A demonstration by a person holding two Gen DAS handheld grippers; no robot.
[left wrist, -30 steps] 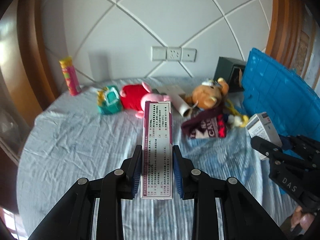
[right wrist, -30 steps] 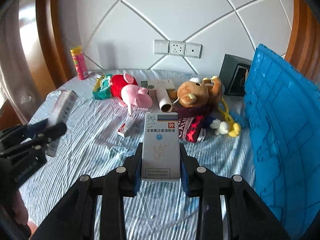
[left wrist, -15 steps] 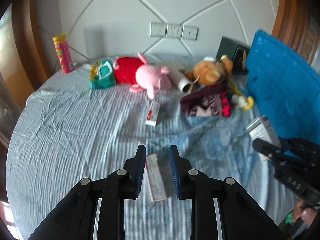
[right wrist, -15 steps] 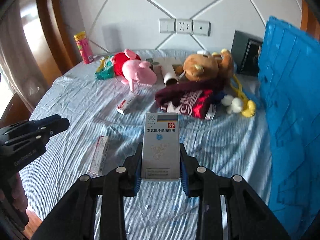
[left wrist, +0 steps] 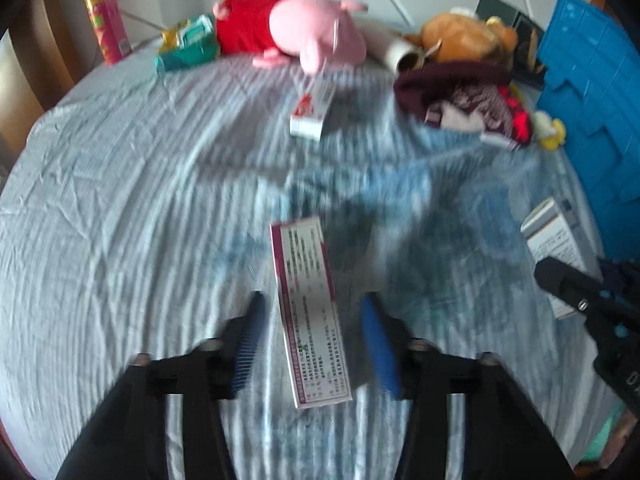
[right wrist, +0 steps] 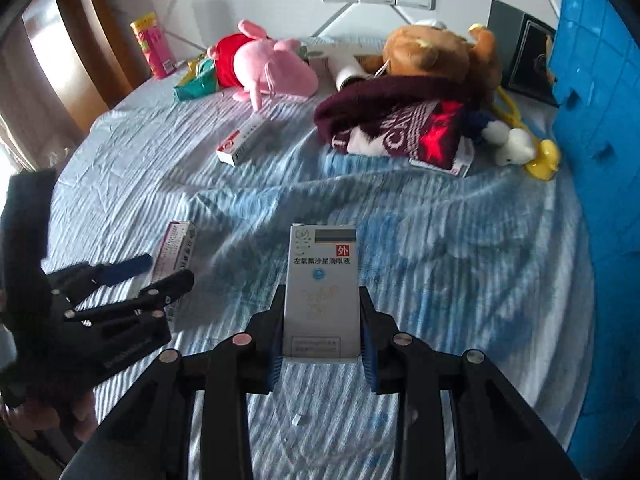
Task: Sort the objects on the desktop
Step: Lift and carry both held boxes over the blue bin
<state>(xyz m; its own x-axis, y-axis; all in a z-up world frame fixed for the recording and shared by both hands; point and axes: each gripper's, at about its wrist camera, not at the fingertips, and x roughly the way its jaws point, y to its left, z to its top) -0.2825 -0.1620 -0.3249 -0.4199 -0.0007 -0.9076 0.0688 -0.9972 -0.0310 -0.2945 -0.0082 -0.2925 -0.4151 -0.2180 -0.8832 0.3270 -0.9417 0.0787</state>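
A long white box with a purple border lies flat on the blue striped sheet. My left gripper straddles it with a gap on each side; its jaws are closing and the pads do not touch the box. The right wrist view has this gripper low on the left, beside the same box. My right gripper is shut on a grey-white eye-drop box, held upright just above the sheet. That box also appears at the right edge of the left wrist view.
At the back lie a pink pig plush, a brown bear plush, a maroon garment and a small red-and-white box. A blue crate stands along the right. A pink can stands back left.
The left gripper let go of the purple-bordered box, which now lies on the sheet between wider jaws. Both grippers sank toward the sheet and tilted down; the right kept its box.
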